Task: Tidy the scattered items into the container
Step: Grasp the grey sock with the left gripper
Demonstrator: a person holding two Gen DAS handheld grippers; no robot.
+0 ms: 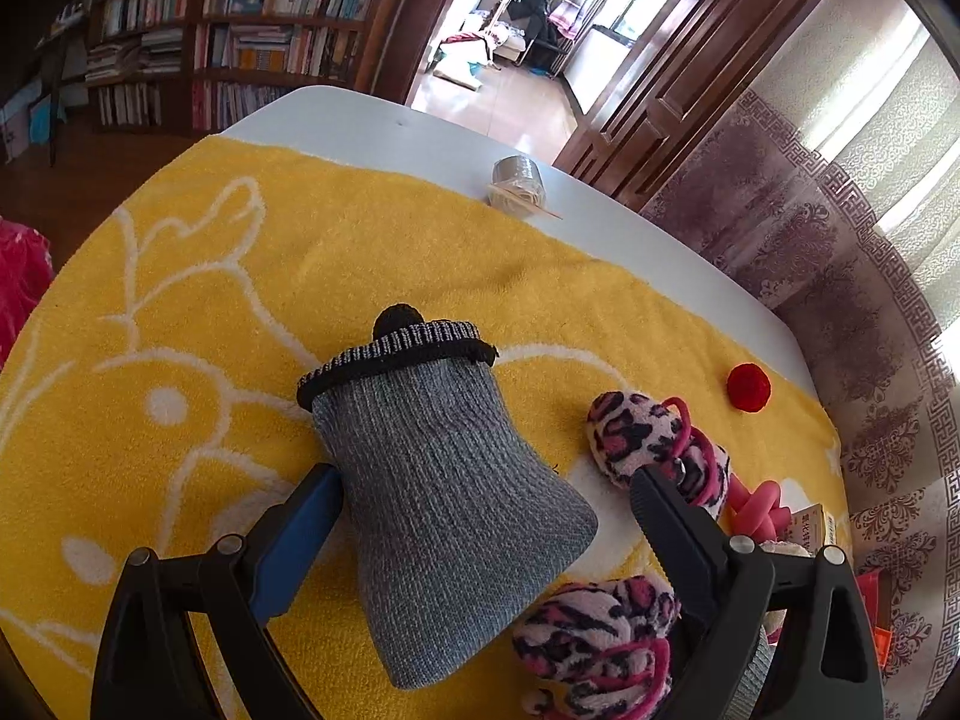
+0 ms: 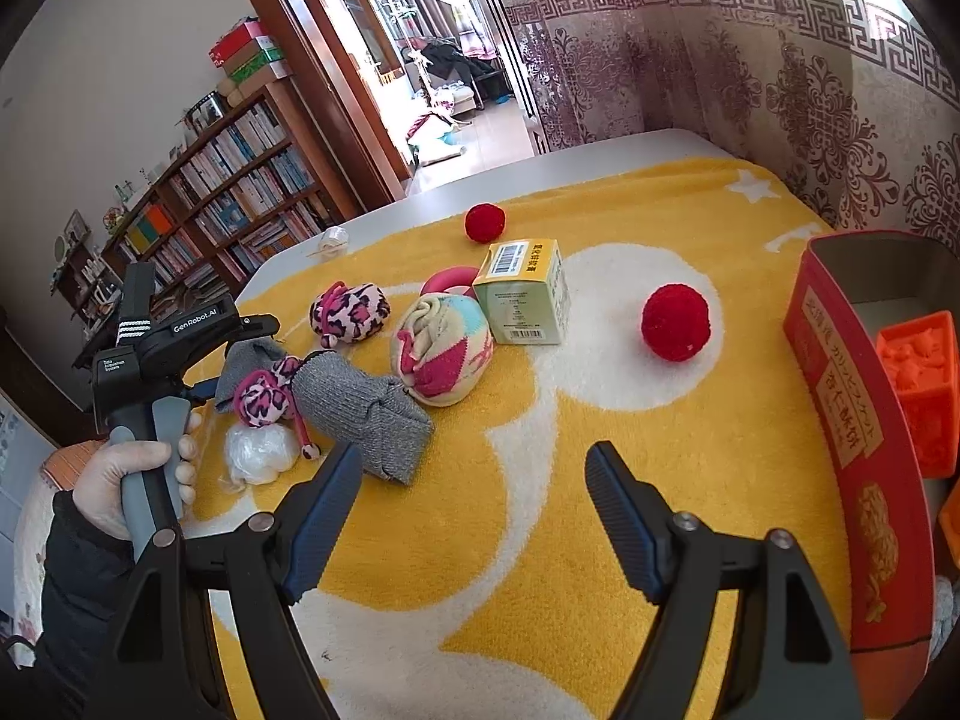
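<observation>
"GenRobot.AI" is reading on the left gripper (image 2: pixel 207 387) body, seen only from the right wrist view. Left gripper (image 1: pixel 486 495) is spreading wide, its jaws straddling the grey knit sock (image 1: pixel 444 480). Right gripper (image 2: pixel 474 480) is hovering wide open, holding nothing; red container (image 2: pixel 840 384) is sitting to its right, red pom-pom (image 2: pixel 675 324) ahead.

Red container (image 2: pixel 840 396) cropped at right edge
</observation>
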